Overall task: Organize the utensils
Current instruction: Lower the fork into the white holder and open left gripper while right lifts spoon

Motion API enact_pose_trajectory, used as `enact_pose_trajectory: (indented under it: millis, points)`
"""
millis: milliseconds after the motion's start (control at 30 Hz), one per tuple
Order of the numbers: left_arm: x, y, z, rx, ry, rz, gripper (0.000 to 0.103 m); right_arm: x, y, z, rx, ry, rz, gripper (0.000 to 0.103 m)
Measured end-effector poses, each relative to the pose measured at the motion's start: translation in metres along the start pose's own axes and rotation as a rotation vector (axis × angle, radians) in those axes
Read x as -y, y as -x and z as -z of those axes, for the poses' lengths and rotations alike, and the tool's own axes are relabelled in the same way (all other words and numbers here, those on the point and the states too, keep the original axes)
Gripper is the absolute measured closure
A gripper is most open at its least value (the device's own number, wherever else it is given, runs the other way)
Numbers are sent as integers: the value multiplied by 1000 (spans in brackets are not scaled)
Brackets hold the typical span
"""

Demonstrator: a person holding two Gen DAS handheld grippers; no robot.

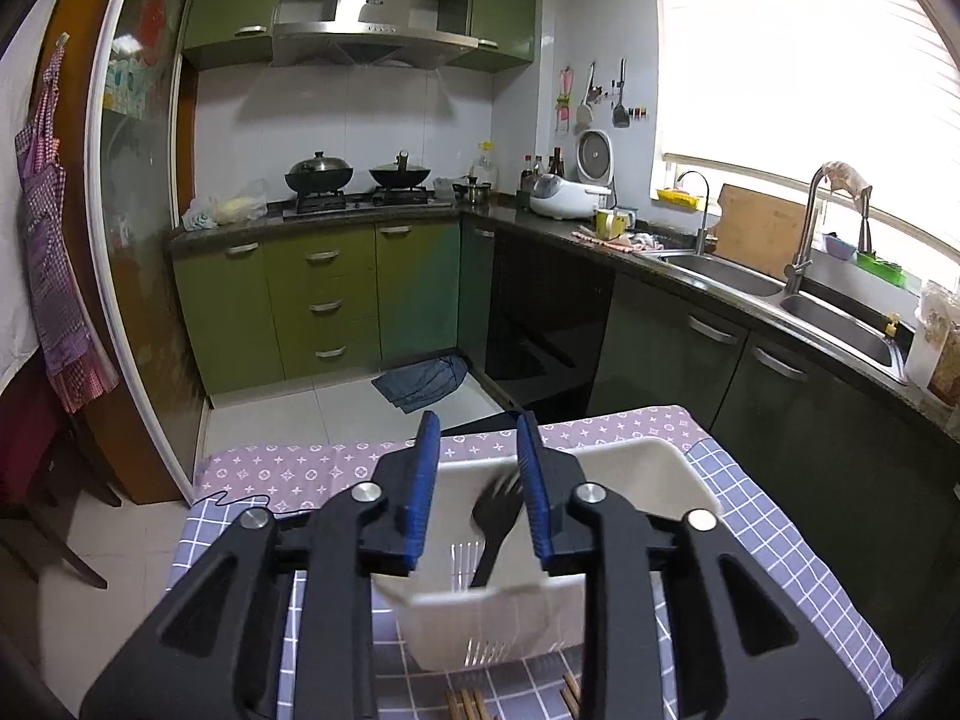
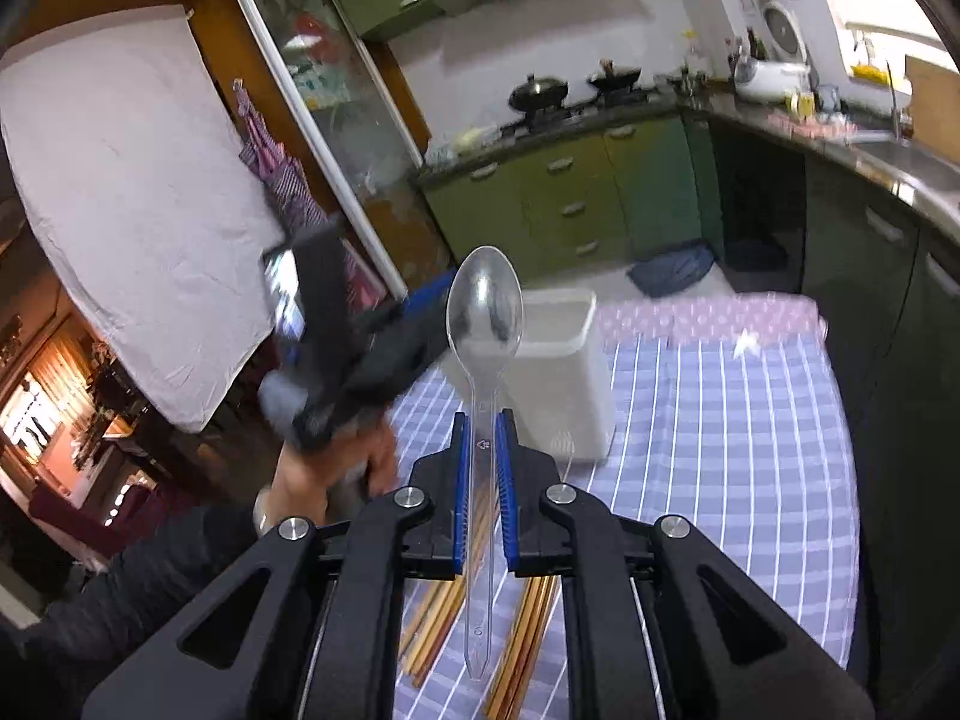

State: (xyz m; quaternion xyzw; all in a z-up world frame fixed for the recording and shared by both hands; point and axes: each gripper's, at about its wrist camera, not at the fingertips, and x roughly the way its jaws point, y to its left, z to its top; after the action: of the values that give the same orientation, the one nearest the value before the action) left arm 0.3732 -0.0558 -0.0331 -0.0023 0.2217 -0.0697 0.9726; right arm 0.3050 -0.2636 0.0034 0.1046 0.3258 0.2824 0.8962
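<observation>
Utensils are split three ways: a black fork [image 1: 495, 525] in the white bin [image 1: 654, 468], a clear spoon [image 2: 483, 324] in the right tongs [image 2: 482, 420], and chopsticks [image 2: 435, 618] lying on the checked tabletop [image 2: 720, 420].

Left tongs [image 1: 478, 432] stand partly open above the bin, their blue pads [image 1: 420, 480] apart with nothing pressed between them. The fork stands tilted inside the bin, tines up and blurred, its head just beside the right pad; whether it touches that pad cannot be told.

Right tongs are clamped on the spoon's handle. The spoon stands nearly upright in that view, bowl up and away from the camera, handle tip pointing back toward it, above the chopsticks.

Only the left wrist view looks down into the bin and shows the fork and the slotted floor; it also shows the sink [image 1: 840, 324] and the stove with two woks [image 1: 318, 174] sharply, and just the chopstick ends at its lower edge. Only the right wrist view shows the spoon, the long spread of chopsticks in two bundles, the bin's outer side, and the left tongs from outside, blurred, tipped toward the bin's rim with a hand [image 2: 318, 474] and dark sleeve [image 2: 150, 588] behind them. A purple patterned cloth [image 1: 288, 468] covers the tabletop's far end in both views.
</observation>
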Motion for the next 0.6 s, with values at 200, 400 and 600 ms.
enact_pose_trajectory:
  millis: [200,400,600]
  points:
    - [-19,60,0,14,46,-28,72,-15,-13,-61,193,38,55,93]
    - [-33,115,25,-47,49,-49,66,-18,-62,-101,342,78,138,93]
    - [-42,129,38,-114,47,-49,66,-9,-130,-104,286,106,203,93]
